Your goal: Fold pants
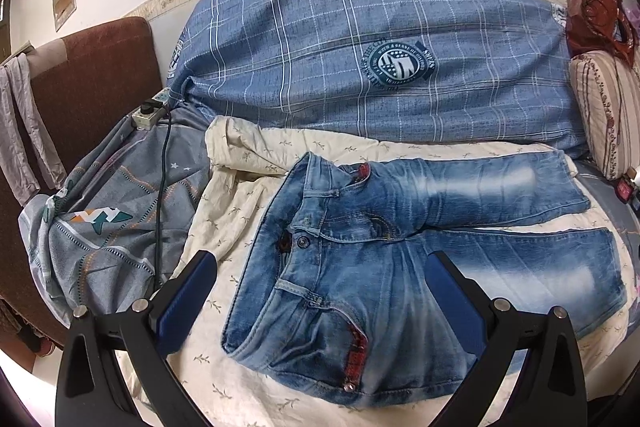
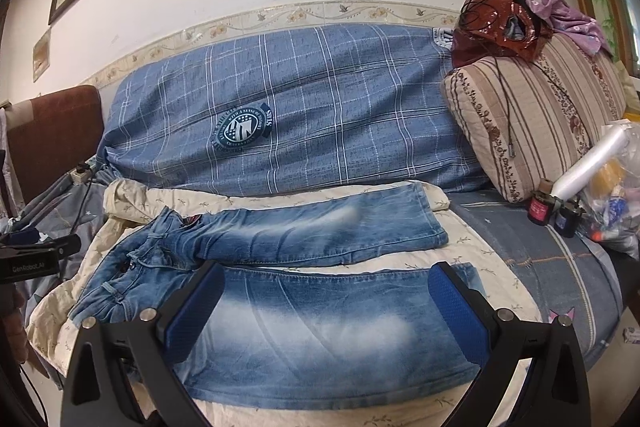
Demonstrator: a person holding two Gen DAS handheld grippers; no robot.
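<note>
Lying: jeans [image 1: 360, 259] are lying unfolded, front up, on the cream sheet [image 1: 240, 195] over the bed, waistband toward the headboard end, both legs running apart toward the far-end cushion.
Progress: nothing is looking folded yet; the two legs are still lying side by side with a strip of sheet showing between them, so by my judgement bringing one leg over the other and then doubling the length are both still waiting.
Left gripper [image 1: 320, 287]: it is hovering above the waistband and hip, fingers spread wide, gripping nothing.
Right gripper [image 2: 326, 295]: it is hovering above the near leg, fingers spread wide, likewise empty.
Surroundings: a blue plaid duvet [image 1: 360, 47] is bunching along the wall edge just behind the far leg; a striped cushion [image 2: 532, 123] is sitting near the hems; a power strip [image 1: 150, 109] and its cable [image 1: 162, 195] are trailing over a grey cover beside the waistband.
Obstacles: the sheet is rumpling near the waistband and could be getting pinched with the denim.
</note>
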